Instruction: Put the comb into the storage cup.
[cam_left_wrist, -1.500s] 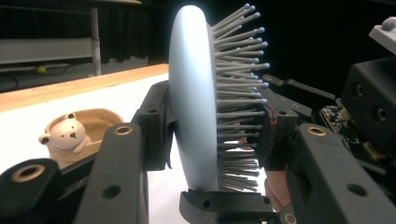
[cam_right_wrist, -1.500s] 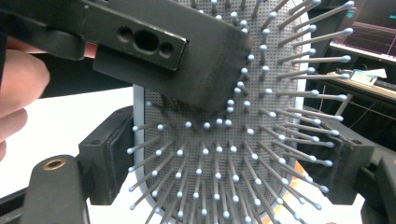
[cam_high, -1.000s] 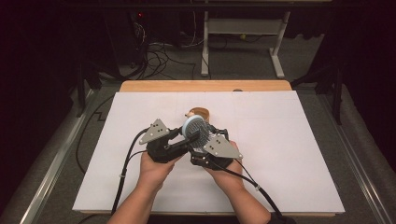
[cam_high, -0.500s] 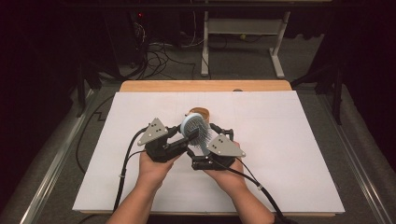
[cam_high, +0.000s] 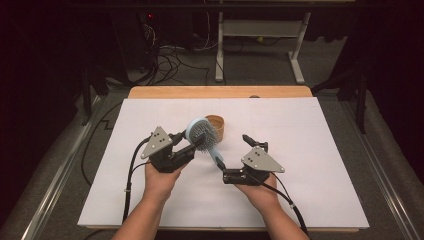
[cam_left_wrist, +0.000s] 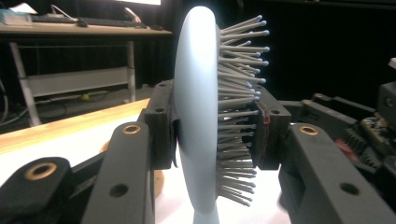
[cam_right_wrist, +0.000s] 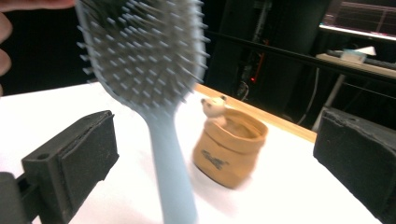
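— From above, what are you holding?

— My left gripper (cam_high: 192, 142) is clamped on the head of a pale blue hairbrush (cam_high: 202, 135), lifted off the white table sheet (cam_high: 310, 200). The handle slants down toward my right gripper (cam_high: 235, 157), whose jaws have just been opening and now stand wide, clear of the handle. A small tan pot (cam_high: 218, 128) sits just behind the brush.

— And along your left gripper?

— The hairbrush (cam_left_wrist: 198, 116) stands on edge between my two pads (cam_left_wrist: 161, 123), smooth back against one, bristles pressed against the other. My grip is tight.

— Along the right one?

— The jaws gape with nothing pinched. The hairbrush (cam_right_wrist: 144, 60) hangs ahead of the gap, bristles facing me, handle dropping between the pads (cam_right_wrist: 84, 154) without touching either. The pot (cam_right_wrist: 229, 147) stands on the sheet beyond, a small animal figure (cam_right_wrist: 213, 107) peeking over its rim.
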